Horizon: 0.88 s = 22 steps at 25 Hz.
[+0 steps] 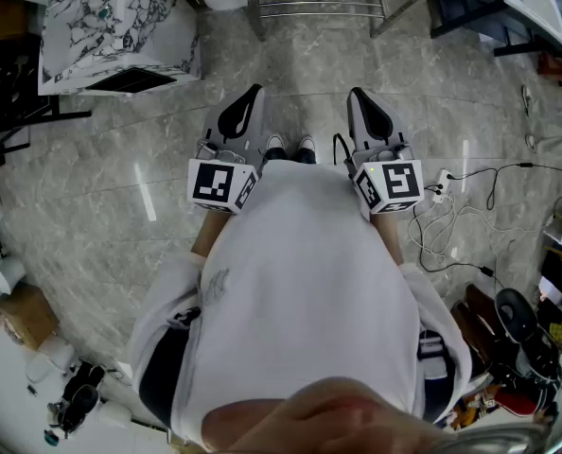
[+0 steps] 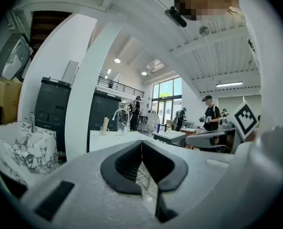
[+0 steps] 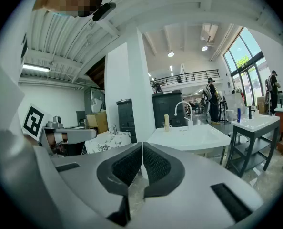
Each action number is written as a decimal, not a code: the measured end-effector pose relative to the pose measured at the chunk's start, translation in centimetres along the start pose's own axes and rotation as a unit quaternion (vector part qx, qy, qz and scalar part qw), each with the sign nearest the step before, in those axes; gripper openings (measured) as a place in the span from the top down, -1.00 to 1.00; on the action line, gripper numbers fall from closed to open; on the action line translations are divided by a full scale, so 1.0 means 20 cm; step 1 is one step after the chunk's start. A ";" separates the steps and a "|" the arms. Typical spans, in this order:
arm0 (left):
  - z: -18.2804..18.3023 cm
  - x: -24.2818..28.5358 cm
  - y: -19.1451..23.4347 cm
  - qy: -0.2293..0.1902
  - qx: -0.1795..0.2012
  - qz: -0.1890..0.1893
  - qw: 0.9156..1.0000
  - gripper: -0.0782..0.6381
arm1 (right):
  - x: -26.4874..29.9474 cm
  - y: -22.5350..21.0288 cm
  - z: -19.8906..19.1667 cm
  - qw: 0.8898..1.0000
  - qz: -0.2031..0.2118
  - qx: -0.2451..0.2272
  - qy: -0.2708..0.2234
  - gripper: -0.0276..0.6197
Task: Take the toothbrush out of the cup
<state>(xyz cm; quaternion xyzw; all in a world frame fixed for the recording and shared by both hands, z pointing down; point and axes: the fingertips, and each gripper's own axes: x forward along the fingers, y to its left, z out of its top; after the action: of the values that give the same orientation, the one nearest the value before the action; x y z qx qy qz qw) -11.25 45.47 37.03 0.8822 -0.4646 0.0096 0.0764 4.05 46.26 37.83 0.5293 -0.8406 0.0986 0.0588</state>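
Grippers held level before the operator's waist, both sets of jaws shut and empty.
Head view: the left gripper [image 1: 251, 97] and right gripper [image 1: 360, 97] point toward 12 o'clock over the grey stone floor [image 1: 149, 159], side by side but apart, with shoes [image 1: 291, 147] between them and a marble-patterned sink unit [image 1: 111, 26] at 11 o'clock. Left gripper view: I see the jaws pressed together with nothing between them; beyond, at 10 o'clock, a white table [image 2: 113, 138] carries a tan upright thing [image 2: 105, 124] near a faucet [image 2: 118, 116]. Right gripper view: the jaws are likewise together and empty; at 1 o'clock a tan upright thing stands on the rim of a white basin [image 3: 194, 136] beside its faucet, too small for me to tell cup from toothbrush, well apart from both grippers.
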 end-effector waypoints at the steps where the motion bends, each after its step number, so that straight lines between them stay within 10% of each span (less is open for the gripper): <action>1: 0.00 0.00 0.00 0.000 0.002 -0.002 1.000 0.74 | 0.00 0.01 0.00 1.000 0.002 0.000 0.000 0.86; 22: 0.02 0.07 -0.14 -0.005 0.008 0.006 1.000 0.74 | -0.09 -0.08 0.02 0.999 0.035 -0.009 -0.008 0.86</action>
<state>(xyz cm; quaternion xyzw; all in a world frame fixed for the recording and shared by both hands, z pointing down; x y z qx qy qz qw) -8.18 45.74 36.44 0.8799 -0.4702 0.0094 0.0673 6.25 47.00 37.33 0.4998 -0.8599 0.0893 0.0536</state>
